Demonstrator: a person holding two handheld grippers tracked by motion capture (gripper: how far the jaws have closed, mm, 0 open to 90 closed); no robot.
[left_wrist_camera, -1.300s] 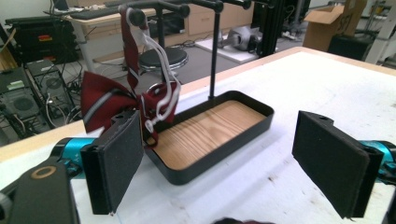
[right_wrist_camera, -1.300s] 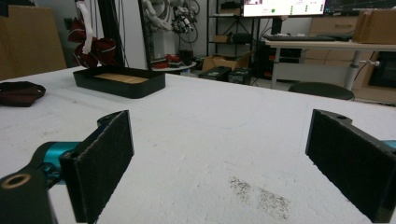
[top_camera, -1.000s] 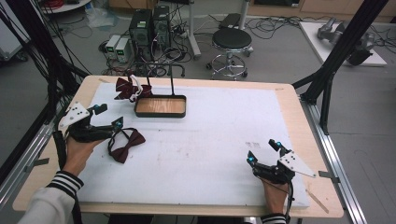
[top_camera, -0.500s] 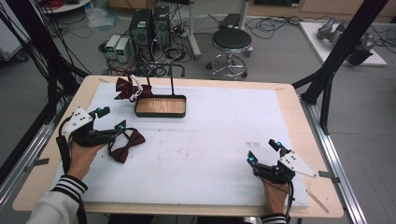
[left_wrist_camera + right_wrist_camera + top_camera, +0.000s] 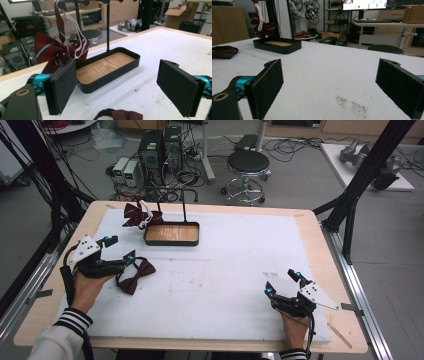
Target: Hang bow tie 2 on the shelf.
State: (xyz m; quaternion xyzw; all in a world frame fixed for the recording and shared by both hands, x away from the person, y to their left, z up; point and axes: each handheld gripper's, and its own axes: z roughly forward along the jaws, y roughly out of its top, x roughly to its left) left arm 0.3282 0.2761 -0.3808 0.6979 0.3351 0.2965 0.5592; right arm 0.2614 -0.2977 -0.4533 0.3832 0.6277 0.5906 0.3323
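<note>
A dark red bow tie lies flat on the white mat at the left. My left gripper stands open just left of it, one jaw by the tie's upper loop; in the left gripper view the tie sits low between the jaws of that gripper. Beyond them, a black tray with a wooden floor has a striped red bow tie hanging on a stand at its left end. My right gripper rests open on the mat near the front right, with nothing between its jaws.
The tray's thin black post rises from its far rim. The right gripper view has the tray and the flat tie far off to the left. A stool and computers stand on the floor beyond the table.
My left gripper has shifted slightly to the right and toward the near edge, closer to the flat bow tie. The right gripper has not moved.
</note>
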